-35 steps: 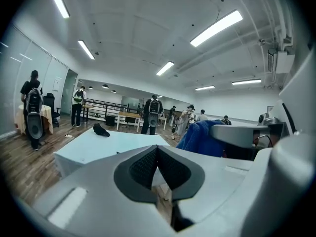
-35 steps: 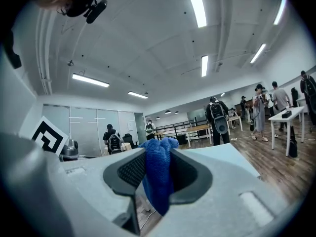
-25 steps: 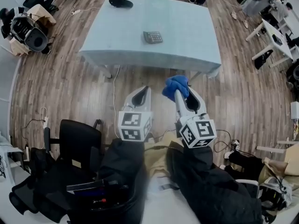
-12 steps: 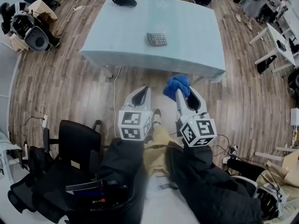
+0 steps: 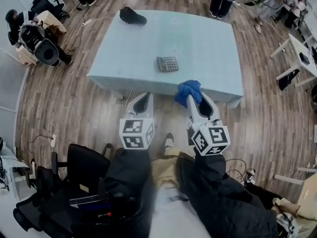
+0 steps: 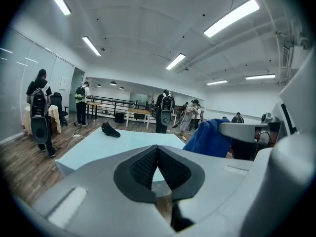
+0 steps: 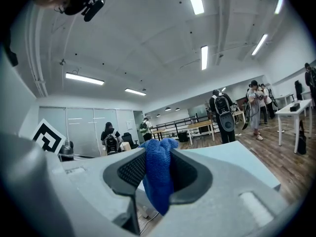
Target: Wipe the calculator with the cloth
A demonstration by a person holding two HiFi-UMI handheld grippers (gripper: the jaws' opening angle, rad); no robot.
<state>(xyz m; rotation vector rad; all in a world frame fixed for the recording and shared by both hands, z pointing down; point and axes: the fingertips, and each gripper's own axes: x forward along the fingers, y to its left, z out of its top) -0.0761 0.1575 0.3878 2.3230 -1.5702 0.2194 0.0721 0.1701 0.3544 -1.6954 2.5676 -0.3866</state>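
Head view: the calculator (image 5: 168,63) lies on the pale surface (image 5: 208,38) near its front edge, its longer side roughly parallel to that edge. It sits ahead of both grippers and about midway between their lines, so forward and a little to the left of the right gripper (image 5: 194,97). That gripper is clamped on the blue cloth (image 5: 188,90), which bunches above the tips and, from this angle, overlaps the surface's near edge. The left gripper (image 5: 140,99) is held alongside, short of the surface, jaws together with nothing between them. Right gripper view confirms the cloth (image 7: 157,177) pinched between the pads and hanging below them. Neither gripper view shows the calculator, and its keys are too small to read. A dark object (image 5: 132,15) rests at the far left corner.
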